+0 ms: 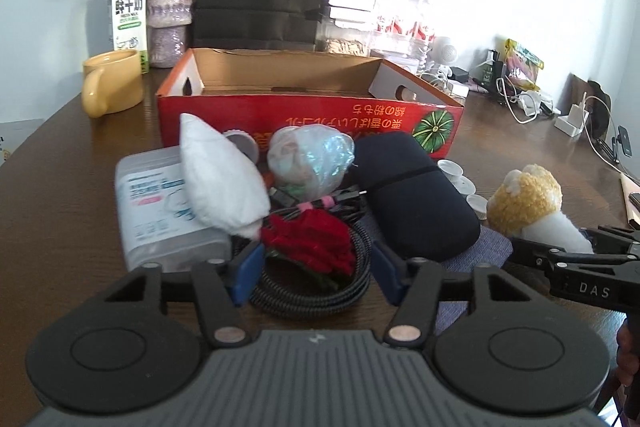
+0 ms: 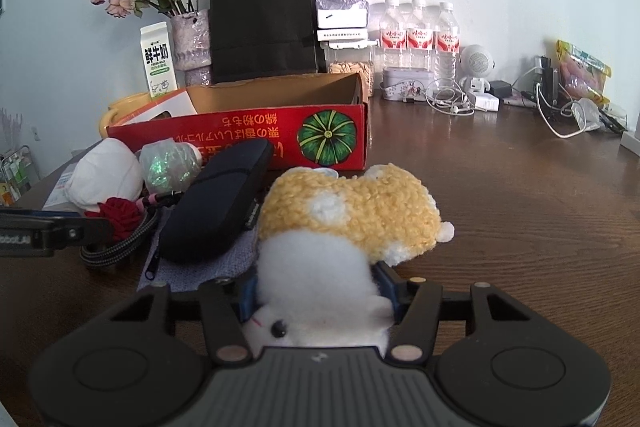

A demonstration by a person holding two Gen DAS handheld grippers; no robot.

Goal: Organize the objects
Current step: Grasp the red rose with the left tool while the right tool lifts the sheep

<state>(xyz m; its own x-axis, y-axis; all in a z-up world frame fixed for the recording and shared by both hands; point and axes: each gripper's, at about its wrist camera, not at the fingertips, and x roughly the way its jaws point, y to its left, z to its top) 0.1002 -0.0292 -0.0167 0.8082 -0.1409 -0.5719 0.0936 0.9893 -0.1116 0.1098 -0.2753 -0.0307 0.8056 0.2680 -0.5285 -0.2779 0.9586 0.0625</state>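
The right gripper (image 2: 318, 297) has its blue-padded jaws pressed against the white belly of a plush hamster (image 2: 340, 227), holding it. The toy's long axis runs forward, away from the gripper: its white face with a black bead eye lies nearest the wrist camera, and its yellow back and rump point toward the red pumpkin-print cardboard box (image 2: 256, 135). It sits low over the wooden table (image 2: 500, 195), to the right front of the box, just beside a black zip case (image 2: 216, 207) that rests on a grey-blue pouch (image 2: 192, 269).

The left gripper (image 1: 316, 267) stands with its jaws spread apart, holding nothing. Between its blue pads (image 1: 248, 273), but clear of both, lies a red knitted flower (image 1: 316, 243) on top of a coiled black braided cable (image 1: 312, 291). The flower's long axis runs roughly across the jaws. This pile is directly in front of the box (image 1: 304, 115), together with a white cloth bundle (image 1: 220, 175) leaning on a clear plastic container (image 1: 160, 215), and a crinkled plastic bag (image 1: 308, 159). In this view the hamster (image 1: 528, 199) is right of the case (image 1: 416, 195).
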